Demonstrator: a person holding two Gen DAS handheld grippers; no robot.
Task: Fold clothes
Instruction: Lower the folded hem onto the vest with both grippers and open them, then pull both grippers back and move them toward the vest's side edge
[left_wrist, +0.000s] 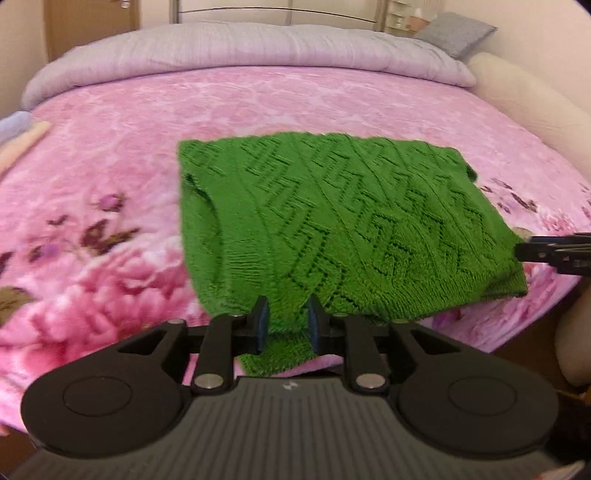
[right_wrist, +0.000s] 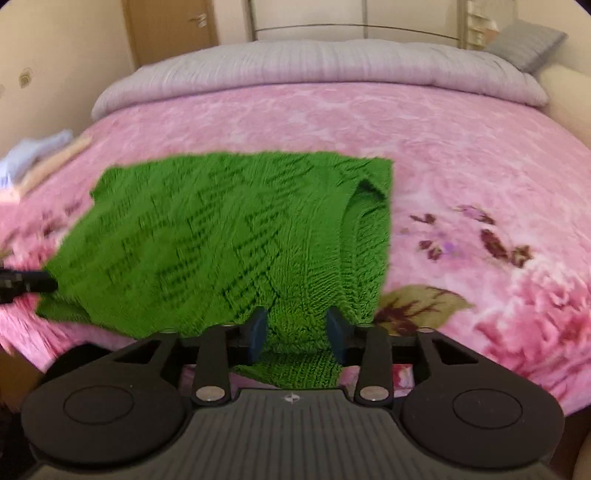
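Bedroom: one bed (left_wrist: 155, 122) under pink flowered blanket, one grey duvet (left_wrist: 236, 48) rolled at head, one grey pillow (left_wrist: 456, 33) at far corner, wooden door (right_wrist: 166, 29) behind. One green knitted sweater (left_wrist: 332, 206) lies folded on blanket, near foot edge. Two tools. Left tool (left_wrist: 286, 319): jaws narrowly parted, sweater's near edge between pads; grip unclear. Right tool (right_wrist: 297, 330): jaws about half open, sweater edge between pads, pads not pressing.
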